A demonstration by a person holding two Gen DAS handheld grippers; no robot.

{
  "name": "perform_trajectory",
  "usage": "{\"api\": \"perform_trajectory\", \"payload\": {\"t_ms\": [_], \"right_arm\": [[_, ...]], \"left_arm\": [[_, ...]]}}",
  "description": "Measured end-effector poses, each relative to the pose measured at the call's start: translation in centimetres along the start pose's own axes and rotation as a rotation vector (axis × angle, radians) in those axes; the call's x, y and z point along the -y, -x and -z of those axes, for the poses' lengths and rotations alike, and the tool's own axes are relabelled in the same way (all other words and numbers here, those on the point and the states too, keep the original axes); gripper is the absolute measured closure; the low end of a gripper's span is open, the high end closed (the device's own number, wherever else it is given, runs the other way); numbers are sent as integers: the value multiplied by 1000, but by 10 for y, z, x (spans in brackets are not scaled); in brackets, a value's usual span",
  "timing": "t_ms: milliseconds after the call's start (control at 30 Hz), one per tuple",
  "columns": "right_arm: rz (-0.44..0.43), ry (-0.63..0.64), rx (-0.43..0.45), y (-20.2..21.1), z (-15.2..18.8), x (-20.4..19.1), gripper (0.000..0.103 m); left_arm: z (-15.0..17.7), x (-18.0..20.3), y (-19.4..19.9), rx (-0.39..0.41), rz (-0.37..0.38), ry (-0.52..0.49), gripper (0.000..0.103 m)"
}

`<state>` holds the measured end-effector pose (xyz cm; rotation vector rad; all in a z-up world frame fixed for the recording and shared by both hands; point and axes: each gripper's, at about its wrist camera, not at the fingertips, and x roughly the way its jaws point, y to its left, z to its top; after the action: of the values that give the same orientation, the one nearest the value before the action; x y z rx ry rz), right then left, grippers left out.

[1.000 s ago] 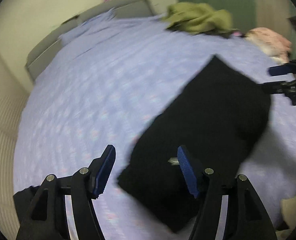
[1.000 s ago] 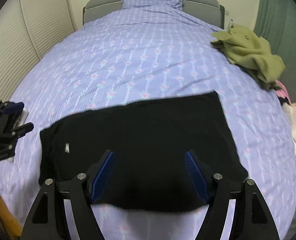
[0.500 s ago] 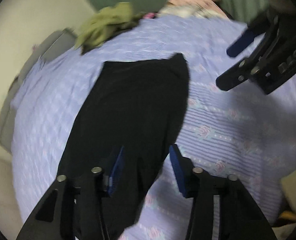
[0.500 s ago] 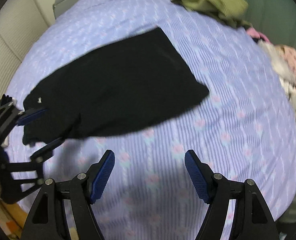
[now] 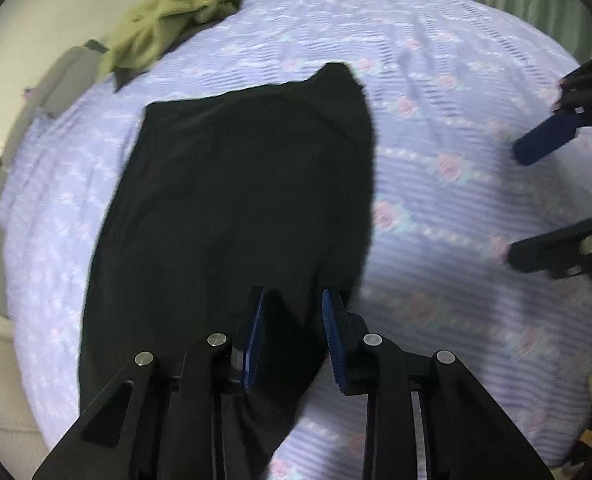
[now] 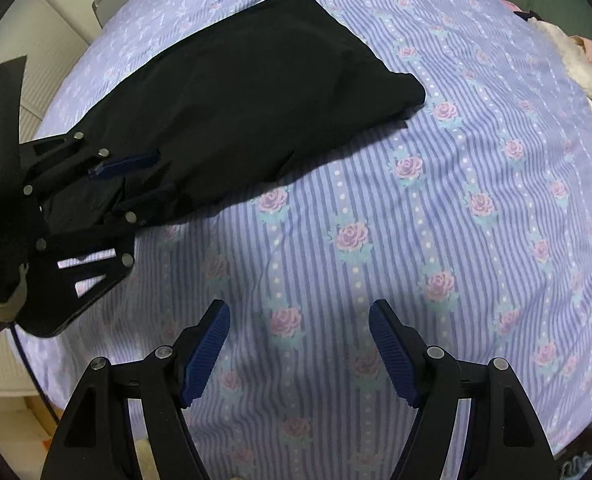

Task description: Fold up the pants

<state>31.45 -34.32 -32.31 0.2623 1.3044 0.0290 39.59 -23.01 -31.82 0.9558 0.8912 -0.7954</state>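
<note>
1. The left gripper (image 5: 291, 336) has just been closing, the near end of the folded black cloth pants (image 5: 235, 200) between its jaws; whether it grips yet, I cannot tell.
2. The right gripper (image 6: 299, 354) hangs open and empty over the lilac rose-striped bedsheet (image 6: 436, 240).
3. The pants, now lying diagonally on the bed, look ready for another fold.

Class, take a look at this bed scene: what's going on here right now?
A person with a gripper in each hand is folding black pants that lie on a floral bedsheet. The left gripper has just been closing over the pants' near edge, with fabric between its fingers. The right gripper is open over bare sheet beside the pants, holding nothing. Other clothes are piled at the far side of the bed.
</note>
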Motion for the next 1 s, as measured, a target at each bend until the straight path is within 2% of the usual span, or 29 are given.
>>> {"api": "perform_trajectory", "payload": {"t_ms": [100, 167, 267, 300, 333, 400, 500, 600, 700, 767, 867, 1000], "right_arm": [[14, -3, 10, 2, -2, 5, 30], [16, -17, 10, 4, -2, 11, 30], [34, -25, 4, 4, -3, 21, 30], [37, -31, 2, 3, -3, 25, 30], [38, -37, 1, 4, -2, 27, 30], [34, -50, 2, 5, -1, 31, 32], [9, -58, 12, 8, -5, 30, 37], [-65, -43, 59, 18, -16, 24, 38], [-134, -15, 108, 26, -33, 16, 38], [-186, -6, 126, 27, -46, 10, 40], [-245, 27, 150, 21, -69, -5, 44], [-336, 97, 142, 4, -93, -27, 51]], "left_arm": [[-10, 15, 1, 36, -1, -63, 67], [-13, 27, -11, 26, -12, -111, 68], [-15, 36, -28, -12, -43, -149, 83], [-16, 36, -31, -18, -49, -145, 85], [-17, 32, -34, -28, -48, -127, 93], [-21, 16, -31, -42, -7, -64, 96], [-30, -27, -9, -25, 97, 122, 97], [-30, -87, 4, -7, 231, 371, 97], [-21, -132, -11, -22, 319, 511, 97], [-14, -152, -26, -45, 378, 577, 97], [-6, -172, -50, -87, 426, 646, 97], [6, -186, -71, -120, 561, 757, 97]]}}
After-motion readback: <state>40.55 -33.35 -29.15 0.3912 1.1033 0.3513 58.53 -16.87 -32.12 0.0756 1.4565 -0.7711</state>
